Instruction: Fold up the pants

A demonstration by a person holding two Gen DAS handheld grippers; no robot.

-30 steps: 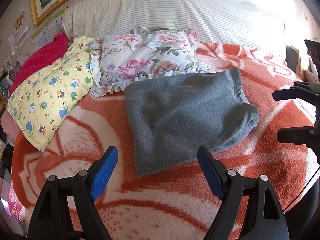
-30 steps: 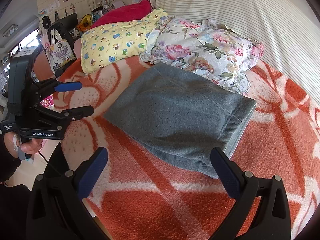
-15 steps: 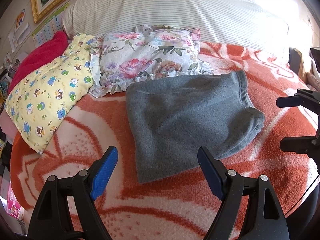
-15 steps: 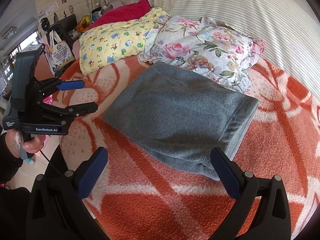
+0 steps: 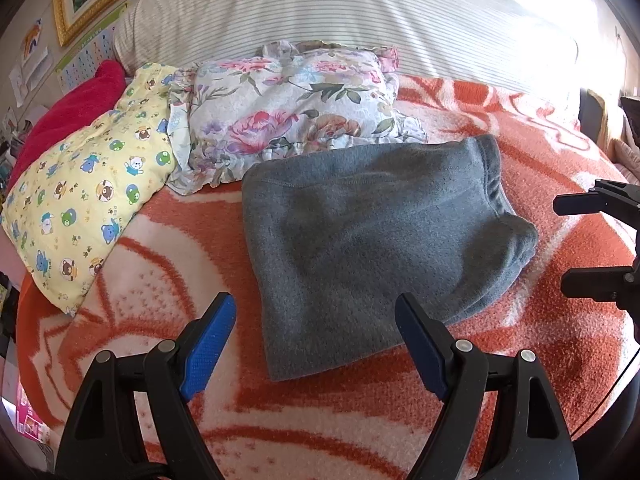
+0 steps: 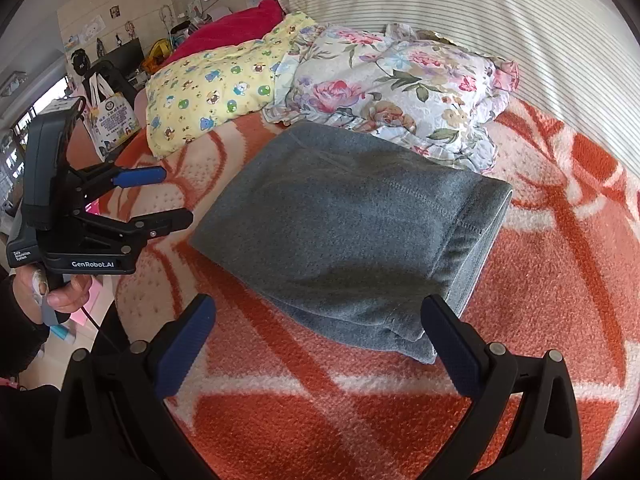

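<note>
Your pants (image 5: 372, 240) lie folded into a thick gray bundle on the orange blanket (image 5: 540, 352), its 12 o'clock edge against the flowered pillow (image 5: 296, 108), so the folding looks finished. Your left gripper (image 5: 314, 342) and right gripper (image 6: 320, 340) hover wide open, holding nothing. Compared with a second ago, both have backed off slightly; just withdraw.

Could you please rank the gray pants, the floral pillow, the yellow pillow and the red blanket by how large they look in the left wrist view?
1. Gray pants, though nearest the camera.
2. Floral pillow and yellow pillow: too alike to rank.
3. Red blanket, mostly hidden.
</note>
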